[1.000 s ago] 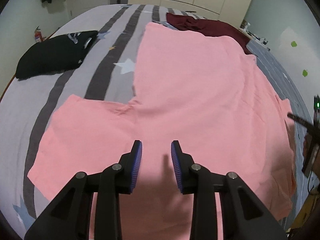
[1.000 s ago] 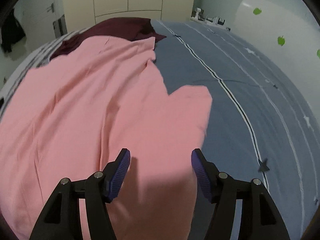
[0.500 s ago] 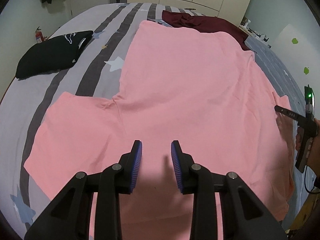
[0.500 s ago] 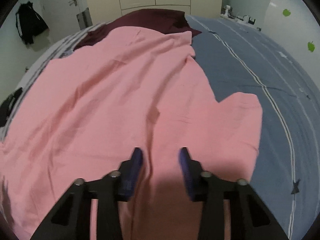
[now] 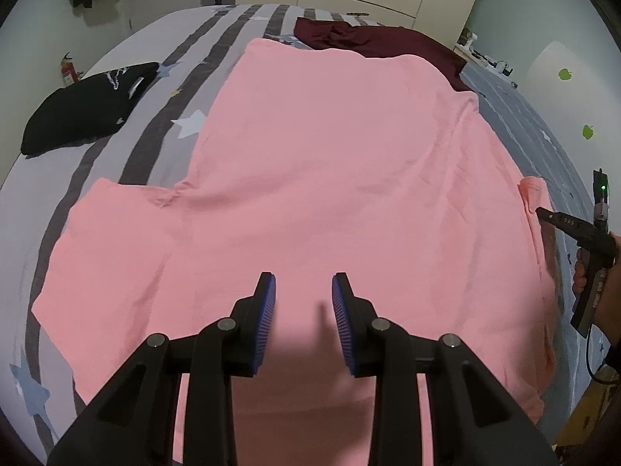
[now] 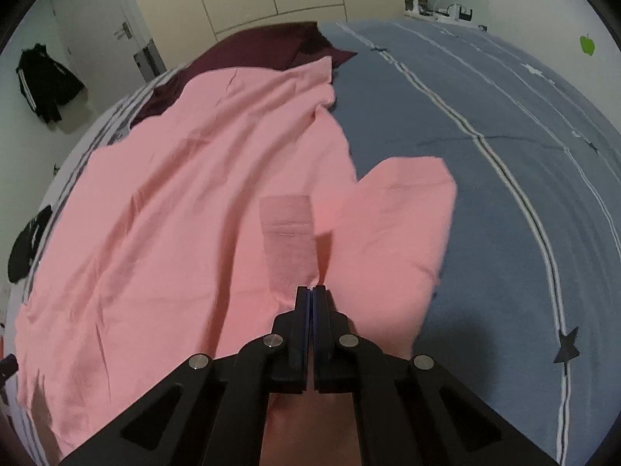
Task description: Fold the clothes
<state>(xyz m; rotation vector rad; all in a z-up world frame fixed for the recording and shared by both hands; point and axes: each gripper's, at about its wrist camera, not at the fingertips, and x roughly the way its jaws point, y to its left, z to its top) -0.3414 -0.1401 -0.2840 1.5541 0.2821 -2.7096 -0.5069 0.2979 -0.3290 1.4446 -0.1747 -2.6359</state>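
A large pink T-shirt (image 5: 330, 163) lies spread flat on the bed, one sleeve to the left (image 5: 116, 225). My left gripper (image 5: 303, 291) hovers open above its near part, nothing between the fingers. My right gripper (image 6: 311, 291) is shut on the near edge of the pink T-shirt (image 6: 194, 202), beside its right sleeve (image 6: 403, 202), and a small lifted strip of cloth (image 6: 289, 233) stands up in front of the fingers. The right gripper also shows at the right edge of the left wrist view (image 5: 543, 213), at the shirt's side.
A dark red garment (image 5: 372, 39) lies at the far end of the bed, touching the pink shirt. A folded black garment (image 5: 85, 112) lies at the left on the striped grey sheet (image 5: 128, 147). Blue-grey sheet (image 6: 504, 155) lies to the right. Wardrobes stand beyond.
My right gripper has closed from wide open onto the pink shirt's edge and swung left. My left gripper stays open and has drifted slightly over the shirt.
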